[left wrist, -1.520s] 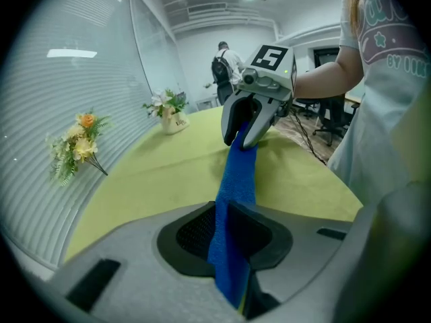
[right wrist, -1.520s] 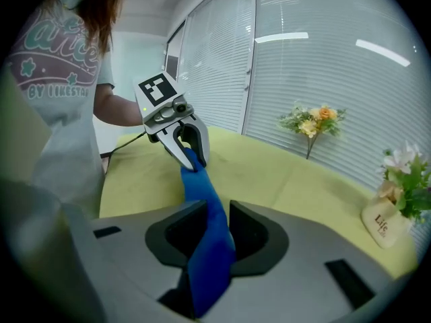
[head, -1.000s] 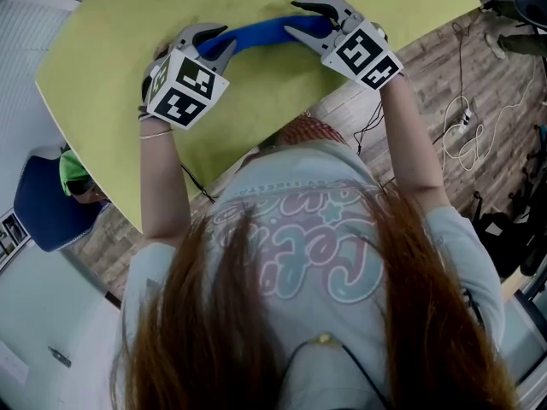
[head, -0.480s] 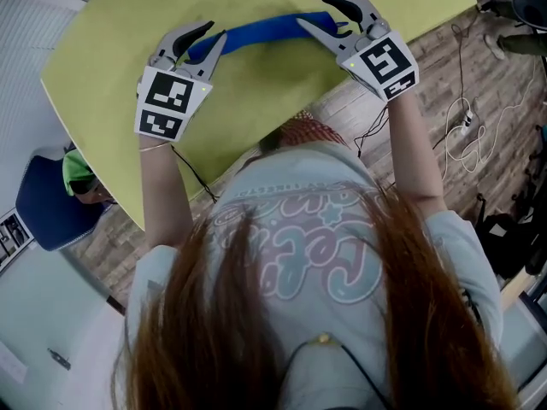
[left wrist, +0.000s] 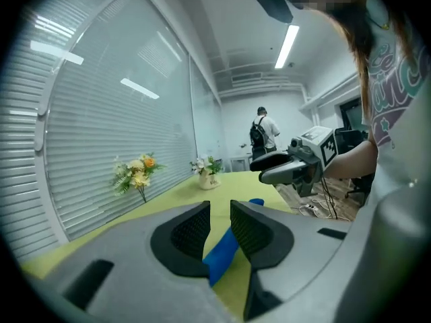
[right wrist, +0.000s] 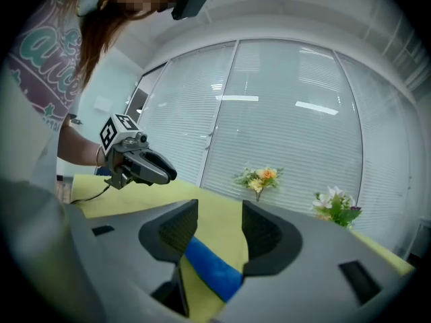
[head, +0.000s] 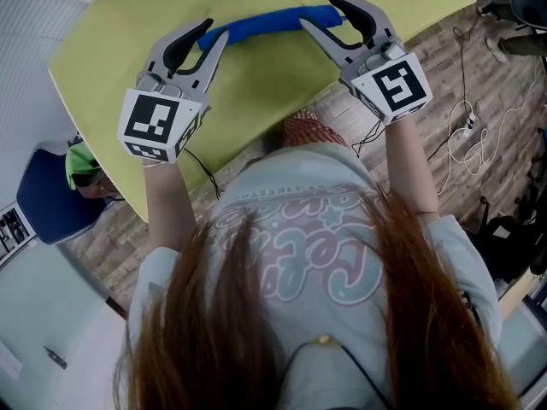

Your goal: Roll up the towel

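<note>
1. Both tongs have lifted off the towel (head: 265,22) since a second ago. The left tongs (head: 215,31) stand slightly apart, the right tongs (head: 314,8) have just been opening wider, and both pairs are empty.
2. Risk (our guess): with nothing holding it, the roll may spring loose, or a dipping tip could nudge it along the counter (head: 111,49).
3. Towel is blue, rolled into a long slim tube, lying across the yellow-green counter just beyond both tips.

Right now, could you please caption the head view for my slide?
Open and empty, the left gripper and right gripper hover above the rolled blue towel on the yellow-green table.
</note>
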### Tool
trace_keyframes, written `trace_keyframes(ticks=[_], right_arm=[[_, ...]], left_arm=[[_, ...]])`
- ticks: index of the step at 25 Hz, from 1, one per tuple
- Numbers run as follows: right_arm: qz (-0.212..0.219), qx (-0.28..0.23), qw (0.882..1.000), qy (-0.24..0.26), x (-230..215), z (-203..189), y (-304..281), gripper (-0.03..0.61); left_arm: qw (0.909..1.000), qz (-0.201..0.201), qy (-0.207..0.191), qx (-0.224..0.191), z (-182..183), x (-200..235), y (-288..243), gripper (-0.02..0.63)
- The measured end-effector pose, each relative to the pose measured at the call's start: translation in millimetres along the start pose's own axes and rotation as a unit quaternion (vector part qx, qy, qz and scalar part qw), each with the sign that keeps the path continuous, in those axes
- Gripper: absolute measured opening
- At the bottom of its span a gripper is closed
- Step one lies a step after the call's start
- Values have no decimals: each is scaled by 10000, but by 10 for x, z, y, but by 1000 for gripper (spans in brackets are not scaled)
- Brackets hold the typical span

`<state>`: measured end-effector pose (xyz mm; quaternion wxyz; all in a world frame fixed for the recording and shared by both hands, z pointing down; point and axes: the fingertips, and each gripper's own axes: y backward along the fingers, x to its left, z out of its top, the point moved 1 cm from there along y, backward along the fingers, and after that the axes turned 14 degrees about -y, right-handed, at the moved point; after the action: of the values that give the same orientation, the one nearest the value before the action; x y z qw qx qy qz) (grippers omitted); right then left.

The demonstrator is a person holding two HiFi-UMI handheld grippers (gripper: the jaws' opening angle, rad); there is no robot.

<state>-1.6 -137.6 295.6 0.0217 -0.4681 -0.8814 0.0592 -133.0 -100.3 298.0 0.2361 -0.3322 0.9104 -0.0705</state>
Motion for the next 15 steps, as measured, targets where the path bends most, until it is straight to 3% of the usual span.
trace_keyframes(ticks=[4,10,15], right_arm=[[-14,-309,9993,-218,145,78,101,195],[-126,-666,9964,-505,318,231,276,195],[-167,-749,9960,-450,556,301,372,195]], left_arm=[[9988,293,-97,-376,186,-29,176,66],[9933,781,126,-838,382,-19,498,84],[9887,1031,325,-1035,360,-94,652,84]])
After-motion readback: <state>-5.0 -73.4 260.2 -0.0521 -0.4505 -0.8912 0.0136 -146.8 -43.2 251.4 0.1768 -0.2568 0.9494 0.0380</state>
